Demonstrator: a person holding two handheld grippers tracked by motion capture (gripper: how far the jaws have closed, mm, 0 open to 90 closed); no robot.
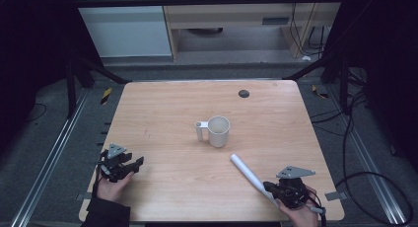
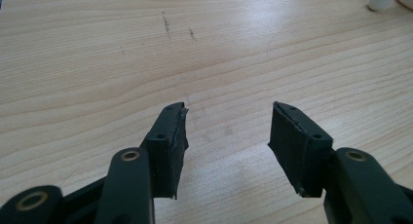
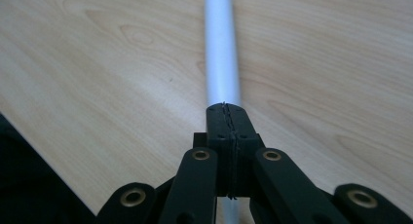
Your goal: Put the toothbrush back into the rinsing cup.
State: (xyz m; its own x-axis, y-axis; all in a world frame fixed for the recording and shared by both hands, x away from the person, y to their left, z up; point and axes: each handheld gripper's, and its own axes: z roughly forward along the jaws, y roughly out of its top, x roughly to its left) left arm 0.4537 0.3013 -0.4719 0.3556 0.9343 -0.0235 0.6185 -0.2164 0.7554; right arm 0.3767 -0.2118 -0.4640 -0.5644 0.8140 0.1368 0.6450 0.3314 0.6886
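Right claw [image 3: 229, 109] pressed together over the near end of a white tube [image 1: 249, 173], probably pinching it, tube slanting on the desk [image 1: 162, 108] toward the mug [image 1: 217, 131], maybe for putting in; left claw [image 2: 228, 131] spread, empty, waiting near the desk edge.

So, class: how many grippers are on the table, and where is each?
2. The left gripper sits open at the table's near left corner. The right gripper, near the right corner, looks shut over a white tube pointing toward the mug.
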